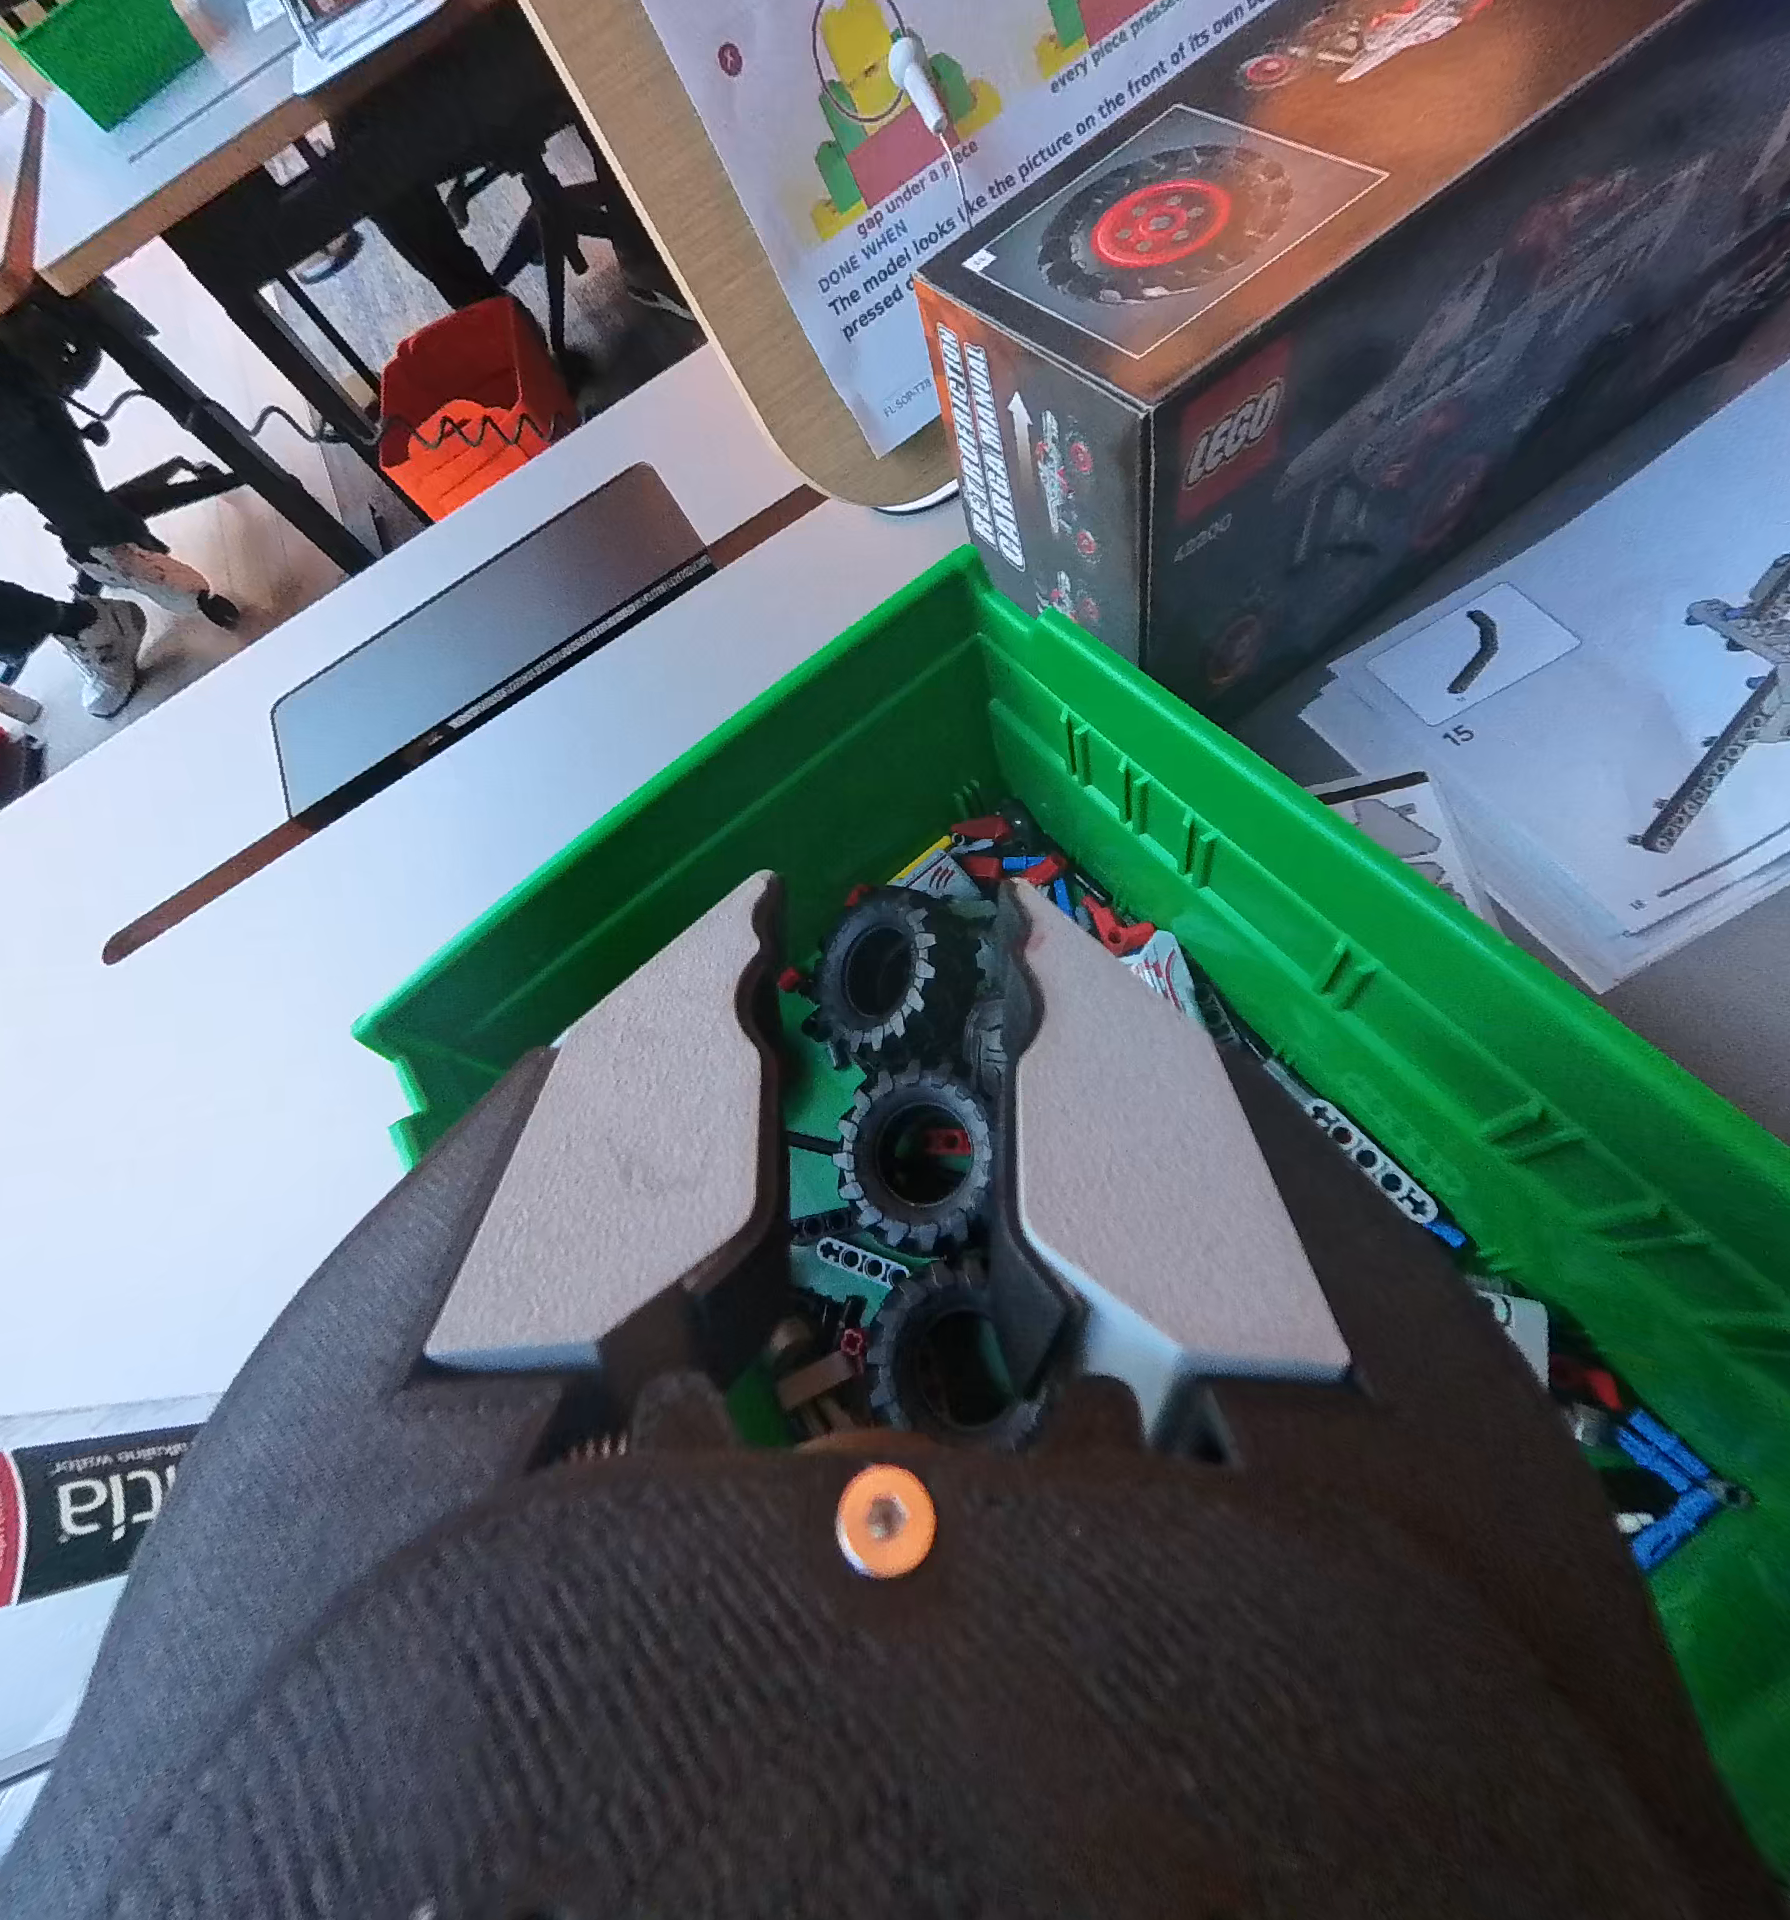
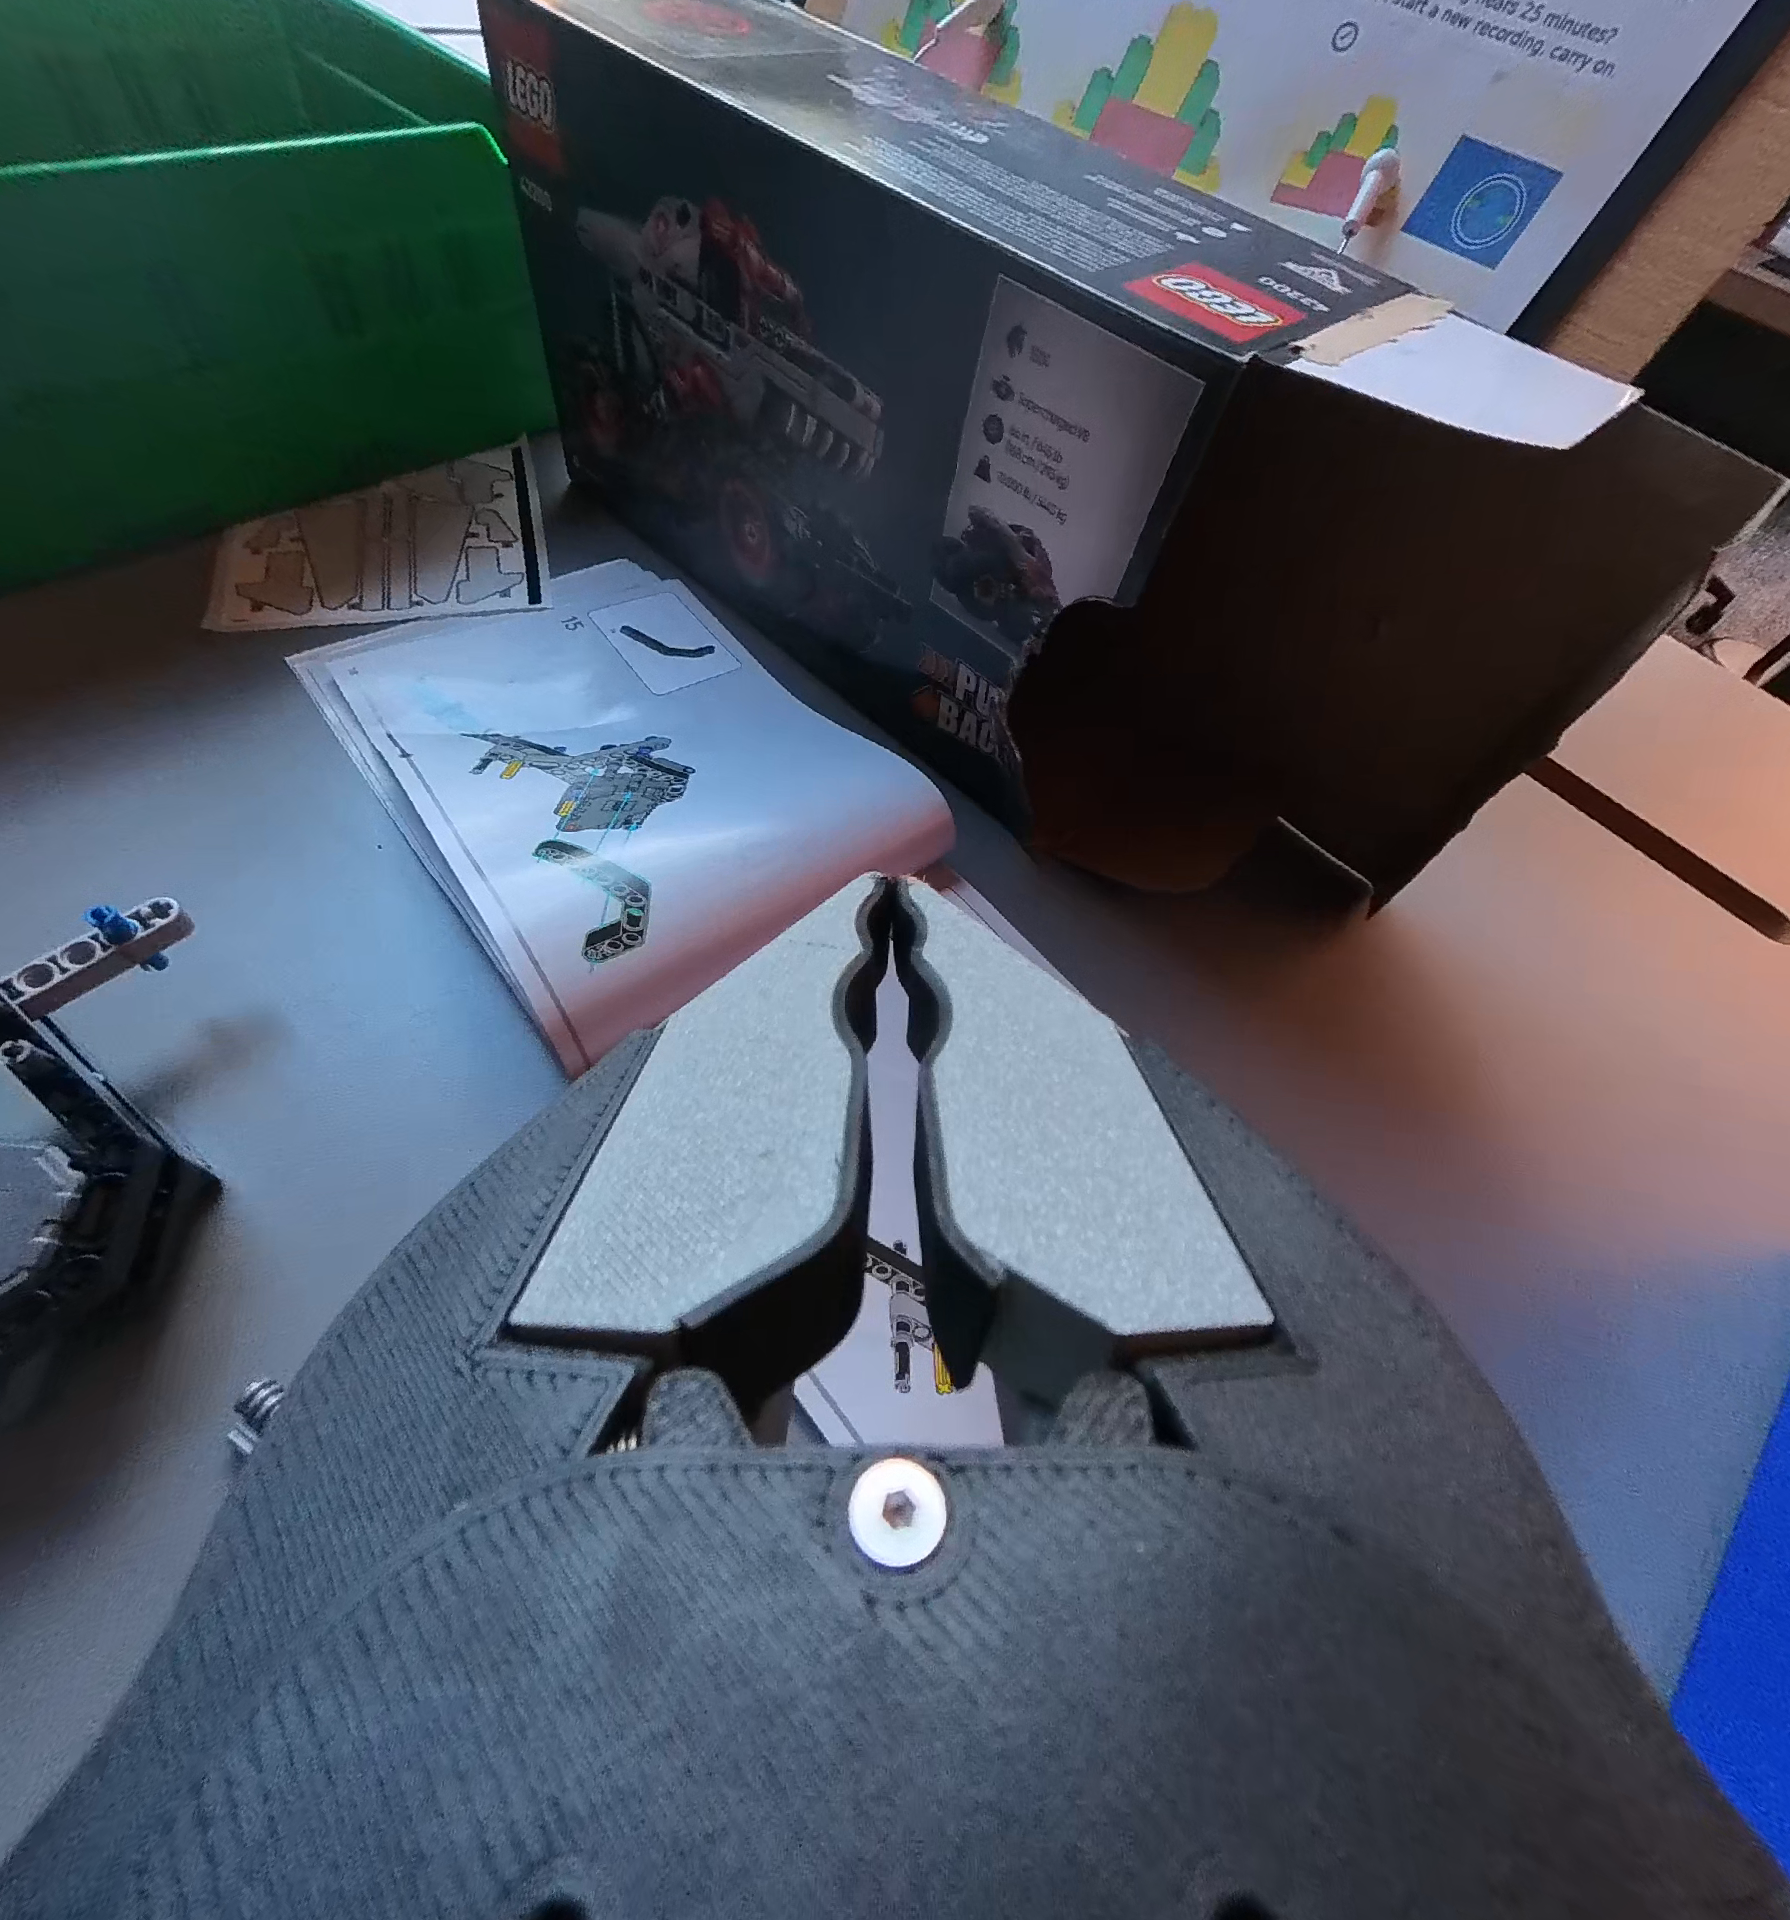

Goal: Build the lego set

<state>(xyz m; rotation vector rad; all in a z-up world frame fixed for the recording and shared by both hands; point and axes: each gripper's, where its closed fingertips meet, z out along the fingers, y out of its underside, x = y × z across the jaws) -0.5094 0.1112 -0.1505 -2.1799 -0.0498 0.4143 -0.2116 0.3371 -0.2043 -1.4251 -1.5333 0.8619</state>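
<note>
My left gripper (image 1: 891, 896) is open and empty, hanging over a green bin (image 1: 1390, 997) of loose Lego parts. Three black tyres (image 1: 917, 1153) lie in a row between its fingers, with red, blue and grey pieces around them. My right gripper (image 2: 891, 885) is shut with nothing between the tips, just above the open instruction booklet (image 2: 600, 810) on the grey table. A partly built black and grey frame (image 2: 49, 1122) with blue pins stands at the left edge of the right wrist view.
The dark Lego box (image 2: 870, 364) lies behind the booklet, one end open; it also shows in the left wrist view (image 1: 1390, 416). A sticker sheet (image 2: 382, 551) lies by the bin (image 2: 195, 312). A blue object (image 2: 1784, 1558) is at the right. A laptop (image 1: 496, 634) sits beyond the bin. Left tips to right tips: about 40 cm.
</note>
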